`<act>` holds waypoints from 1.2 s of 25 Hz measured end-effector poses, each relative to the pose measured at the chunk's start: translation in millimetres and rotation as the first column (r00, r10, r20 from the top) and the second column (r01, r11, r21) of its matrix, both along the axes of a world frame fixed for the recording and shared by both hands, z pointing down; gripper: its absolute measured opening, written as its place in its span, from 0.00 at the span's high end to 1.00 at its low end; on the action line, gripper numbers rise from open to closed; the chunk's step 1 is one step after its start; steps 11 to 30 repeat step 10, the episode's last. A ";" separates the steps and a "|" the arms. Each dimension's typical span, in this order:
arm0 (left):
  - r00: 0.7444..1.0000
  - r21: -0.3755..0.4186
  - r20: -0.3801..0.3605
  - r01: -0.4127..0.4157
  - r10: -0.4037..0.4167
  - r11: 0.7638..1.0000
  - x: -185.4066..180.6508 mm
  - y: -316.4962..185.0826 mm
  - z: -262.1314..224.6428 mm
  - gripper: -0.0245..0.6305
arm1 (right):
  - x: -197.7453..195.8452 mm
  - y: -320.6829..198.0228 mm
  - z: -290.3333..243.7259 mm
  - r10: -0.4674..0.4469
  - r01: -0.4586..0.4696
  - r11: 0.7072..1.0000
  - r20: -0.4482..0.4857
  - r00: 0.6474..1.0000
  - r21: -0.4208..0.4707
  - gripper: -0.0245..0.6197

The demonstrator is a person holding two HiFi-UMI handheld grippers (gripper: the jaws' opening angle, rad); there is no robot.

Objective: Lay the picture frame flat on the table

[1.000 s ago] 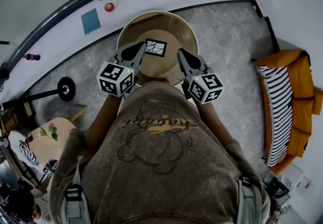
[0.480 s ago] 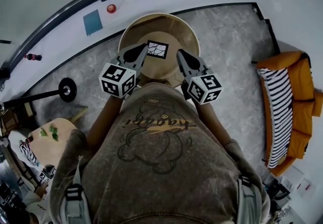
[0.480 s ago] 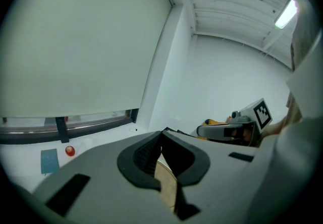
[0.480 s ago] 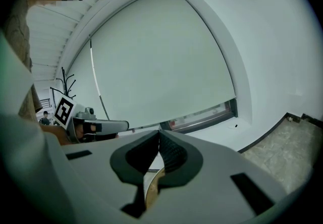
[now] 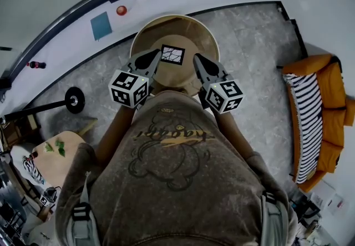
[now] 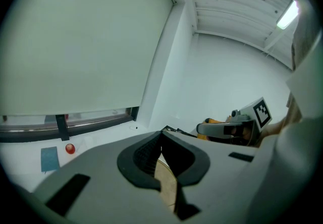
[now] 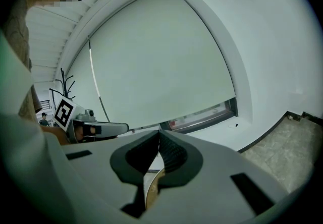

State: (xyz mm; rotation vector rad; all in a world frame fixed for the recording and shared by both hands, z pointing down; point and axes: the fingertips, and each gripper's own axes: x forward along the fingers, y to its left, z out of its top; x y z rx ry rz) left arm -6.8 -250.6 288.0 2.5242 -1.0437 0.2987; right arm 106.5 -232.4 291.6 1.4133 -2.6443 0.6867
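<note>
A small black-edged picture frame (image 5: pixel 172 54) with a white, cracked-looking image sits near the middle of a round tan table (image 5: pixel 145 31); I cannot tell whether it stands or lies flat. My left gripper (image 5: pixel 157 52) hovers just left of the frame, its jaws shut with nothing between them. On the frame's right, my right gripper (image 5: pixel 196 57) is also shut and empty. Neither touches the frame. In the left gripper view the jaws (image 6: pixel 161 136) meet and the right gripper (image 6: pixel 237 128) shows beyond. The right gripper view shows closed jaws (image 7: pixel 159 136) and the left gripper (image 7: pixel 93 128).
An orange sofa with a striped cushion (image 5: pixel 316 112) stands at the right. A black weight plate on a bar (image 5: pixel 72 98) and a small table with green bits (image 5: pixel 55 146) lie at the left. A blue sheet (image 5: pixel 100 24) and a red object (image 5: pixel 121 10) sit on the white ledge behind the table.
Almost nothing: both grippers stay shut beside the frame, and the right one has drifted very slightly left and upward in the view.
</note>
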 end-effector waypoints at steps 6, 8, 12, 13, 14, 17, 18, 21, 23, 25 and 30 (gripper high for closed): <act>1.000 -0.002 -0.001 0.005 -0.005 1.000 -0.2 -0.6 -0.7 0.93 | -1.0 -0.6 -0.5 -0.007 0.007 1.000 0.001 1.000 0.001 0.93; 1.000 -0.007 -0.001 0.009 -0.009 1.000 -1.3 -0.4 0.8 0.93 | -2.7 -0.6 0.2 -0.010 0.010 1.000 0.003 1.000 0.000 0.93; 1.000 -0.012 0.001 0.012 -0.012 1.000 -2.5 0.2 3.1 0.93 | -4.4 -0.3 1.6 -0.013 0.013 1.000 0.005 1.000 -0.002 0.93; 1.000 -0.012 0.001 0.012 -0.012 1.000 -2.5 0.2 3.1 0.93 | -4.4 -0.3 1.6 -0.013 0.013 1.000 0.005 1.000 -0.002 0.93; 1.000 -0.012 0.001 0.012 -0.012 1.000 -2.5 0.2 3.1 0.93 | -4.4 -0.3 1.6 -0.013 0.013 1.000 0.005 1.000 -0.002 0.93; 1.000 -0.012 0.001 0.012 -0.012 1.000 -2.5 0.2 3.1 0.93 | -4.4 -0.3 1.6 -0.013 0.013 1.000 0.005 1.000 -0.002 0.93; 1.000 -0.012 0.001 0.012 -0.012 1.000 -2.5 0.2 3.1 0.93 | -4.4 -0.3 1.6 -0.013 0.013 1.000 0.005 1.000 -0.002 0.93; 1.000 -0.012 0.001 0.012 -0.012 1.000 -2.5 0.2 3.1 0.93 | -4.4 -0.3 1.6 -0.013 0.013 1.000 0.005 1.000 -0.002 0.93; 1.000 -0.012 0.001 0.012 -0.012 1.000 -2.5 0.2 3.1 0.93 | -4.4 -0.3 1.6 -0.013 0.013 1.000 0.005 1.000 -0.002 0.93; 1.000 -0.012 0.001 0.012 -0.012 1.000 -2.5 0.2 3.1 0.93 | -4.4 -0.3 1.6 -0.013 0.013 1.000 0.005 1.000 -0.002 0.93; 1.000 -0.012 0.001 0.012 -0.012 1.000 -2.5 0.2 3.1 0.93 | -4.4 -0.3 1.6 -0.013 0.013 1.000 0.005 1.000 -0.002 0.93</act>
